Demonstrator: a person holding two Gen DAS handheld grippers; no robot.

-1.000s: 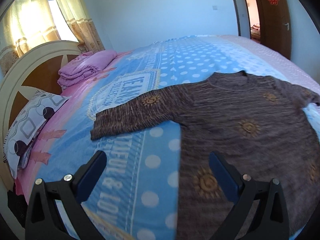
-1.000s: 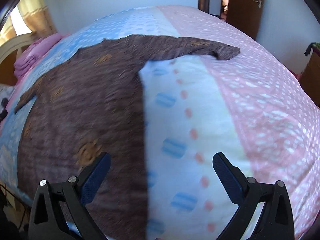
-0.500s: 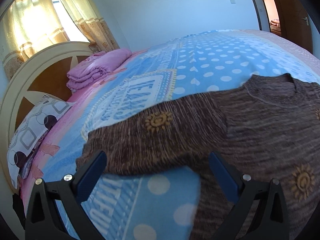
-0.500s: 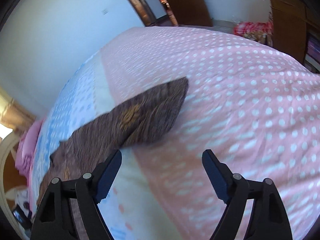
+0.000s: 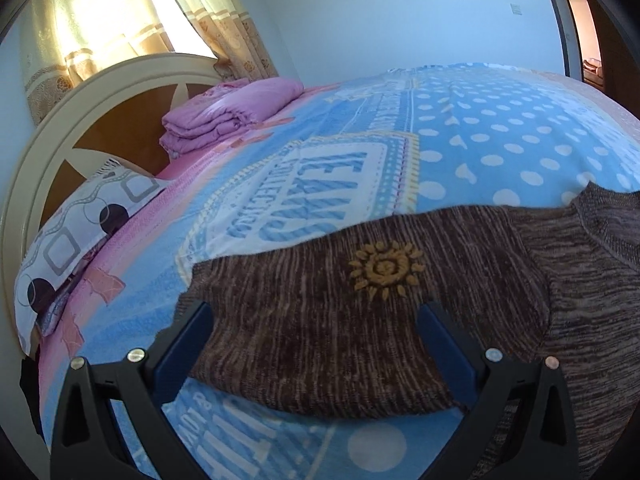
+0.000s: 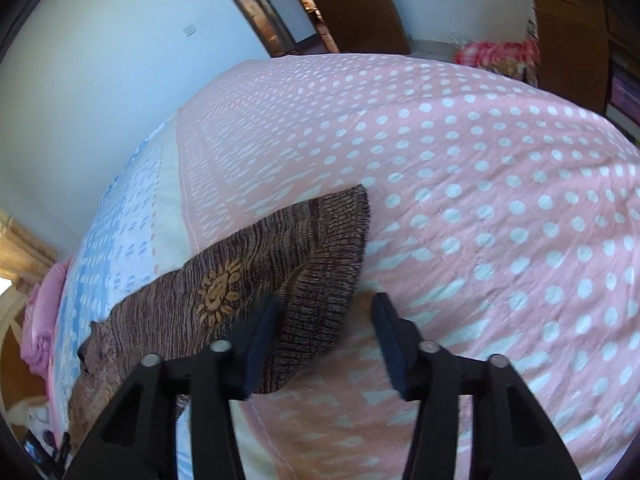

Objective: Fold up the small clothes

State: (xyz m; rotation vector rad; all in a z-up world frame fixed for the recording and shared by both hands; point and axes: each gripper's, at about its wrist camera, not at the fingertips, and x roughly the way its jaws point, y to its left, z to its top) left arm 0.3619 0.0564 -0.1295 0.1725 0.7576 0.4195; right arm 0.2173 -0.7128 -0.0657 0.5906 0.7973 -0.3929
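A brown knitted sweater (image 5: 500, 280) with yellow sun patterns lies spread flat on the bed (image 5: 480, 140), across the blue dotted and pink dotted parts of the bedspread. One sleeve reaches toward the headboard (image 5: 80, 128) side, the other toward the pink dotted side near the foot of the bed.

The left gripper (image 5: 316, 332) hangs low over the sleeve (image 5: 320, 320) on the headboard side. Its jaws stand wide, one blue pad at the cuff end and the other further along the sleeve, so the sleeve lies between them. The pads do not press on the cloth.

The right gripper (image 6: 324, 332) is over the other sleeve (image 6: 280, 264), at its cuff. Its jaws are narrow and closing. The left pad sits against the ribbed cuff edge, while the right pad stands over bare pink bedspread, apart from the cloth. The cuff corner lies between the pads, not yet pinched.

Near the headboard a folded purple blanket (image 5: 232, 116) sits at the far corner of the bed, and a patterned pillow (image 5: 80, 240) leans at the near corner. Yellow curtains (image 5: 120, 20) hang behind the headboard.
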